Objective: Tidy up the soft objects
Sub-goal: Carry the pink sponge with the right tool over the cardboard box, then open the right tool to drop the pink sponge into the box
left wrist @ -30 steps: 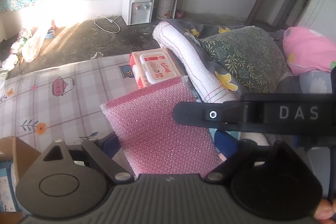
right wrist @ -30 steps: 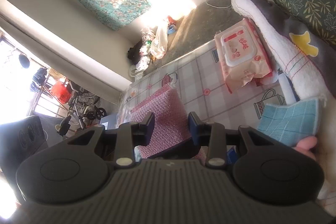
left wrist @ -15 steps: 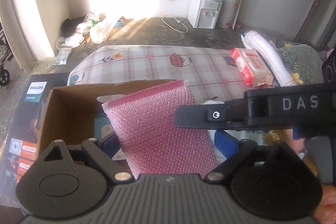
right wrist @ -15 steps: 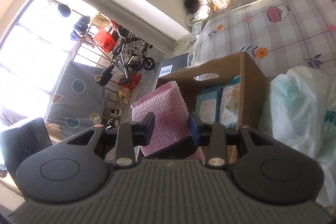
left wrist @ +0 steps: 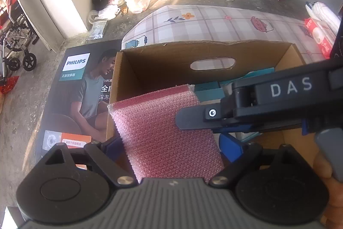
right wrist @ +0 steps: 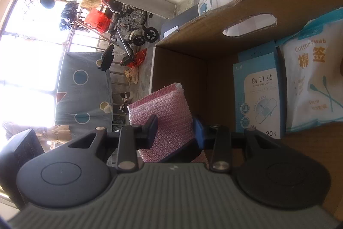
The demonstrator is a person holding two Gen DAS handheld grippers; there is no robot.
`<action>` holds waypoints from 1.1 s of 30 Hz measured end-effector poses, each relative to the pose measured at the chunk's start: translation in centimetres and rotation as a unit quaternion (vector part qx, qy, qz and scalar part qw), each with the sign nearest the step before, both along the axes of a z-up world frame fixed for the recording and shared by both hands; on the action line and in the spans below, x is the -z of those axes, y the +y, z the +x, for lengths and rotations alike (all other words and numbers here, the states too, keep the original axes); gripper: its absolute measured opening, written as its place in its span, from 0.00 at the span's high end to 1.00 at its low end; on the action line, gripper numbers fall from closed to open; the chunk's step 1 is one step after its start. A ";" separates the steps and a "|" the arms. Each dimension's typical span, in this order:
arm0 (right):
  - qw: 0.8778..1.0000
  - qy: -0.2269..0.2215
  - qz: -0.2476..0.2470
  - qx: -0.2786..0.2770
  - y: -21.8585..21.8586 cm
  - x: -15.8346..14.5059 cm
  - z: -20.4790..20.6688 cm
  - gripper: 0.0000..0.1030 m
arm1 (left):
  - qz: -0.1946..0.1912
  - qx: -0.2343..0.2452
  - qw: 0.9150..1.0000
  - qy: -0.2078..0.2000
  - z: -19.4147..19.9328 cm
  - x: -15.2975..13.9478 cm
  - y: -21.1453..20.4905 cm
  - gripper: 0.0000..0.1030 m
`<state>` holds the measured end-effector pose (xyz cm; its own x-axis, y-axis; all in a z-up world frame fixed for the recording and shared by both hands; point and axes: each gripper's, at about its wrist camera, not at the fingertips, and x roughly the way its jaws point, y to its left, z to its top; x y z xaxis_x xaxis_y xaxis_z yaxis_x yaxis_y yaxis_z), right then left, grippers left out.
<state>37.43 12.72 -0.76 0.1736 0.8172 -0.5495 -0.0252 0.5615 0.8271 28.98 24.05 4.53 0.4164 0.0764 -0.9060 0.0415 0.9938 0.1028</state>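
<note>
Both grippers clamp one pink sponge [left wrist: 165, 132]: left gripper [left wrist: 171, 143] spread wide across it, right gripper [right wrist: 174, 131] pinching its thickness (long axis toward the cardboard box [left wrist: 154, 65]), above the box's near edge.

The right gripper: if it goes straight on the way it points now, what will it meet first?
Probably the inner wall of the cardboard box, past the pink bubble-wrap pad that the right gripper holds. Depth is uncertain.

Ahead of the right gripper [right wrist: 174, 131] stood one cardboard box [right wrist: 214, 40], holding one blue plaster packet [right wrist: 258, 89] and one cotton swab bag [right wrist: 310, 78]. One pink sponge [right wrist: 165, 113] sat between its fingers.
</note>
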 end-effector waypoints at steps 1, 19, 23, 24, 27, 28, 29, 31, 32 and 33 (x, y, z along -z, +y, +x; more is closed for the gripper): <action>1.000 0.006 -0.001 0.003 0.2 0.6 0.4 0.65 | 0.006 0.003 1.000 0.007 0.6 0.7 0.0 0.09; 0.999 -0.001 -0.032 0.023 0.5 2.5 1.3 0.65 | 0.043 0.038 0.998 -0.012 1.7 1.8 -0.9 0.07; 0.999 -0.014 -0.033 0.030 -0.5 1.7 0.8 0.65 | 0.036 0.023 0.999 -0.026 1.4 0.7 -0.4 0.08; 0.999 -0.017 -0.031 0.030 -0.6 1.4 0.6 0.65 | 0.029 0.017 0.999 -0.032 1.2 0.3 -0.2 0.08; 0.999 -0.034 -0.030 0.029 -1.1 0.3 0.3 0.65 | 0.007 0.009 0.999 -0.047 0.3 -1.1 -0.1 0.08; 0.998 -0.040 -0.029 0.029 -1.3 -0.2 0.0 0.65 | 0.001 0.005 0.999 -0.052 -0.1 -1.7 -0.1 0.08; 0.998 -0.048 -0.027 0.029 -1.6 -0.9 -0.3 0.65 | -0.004 0.002 0.998 -0.058 -0.6 -2.2 -0.1 0.08; 0.998 -0.061 -0.021 0.028 -2.4 -2.1 -1.1 0.65 | -0.013 -0.007 0.997 -0.070 -1.6 -3.3 -0.2 0.08; 0.997 -0.070 -0.018 0.027 -2.9 -2.9 -1.7 0.65 | -0.018 -0.008 0.997 -0.074 -2.2 -3.8 -0.4 0.08; 0.997 -0.078 -0.016 0.025 -3.4 -3.6 -2.2 0.65 | -0.024 -0.008 0.997 -0.078 -2.8 -4.3 -0.6 0.08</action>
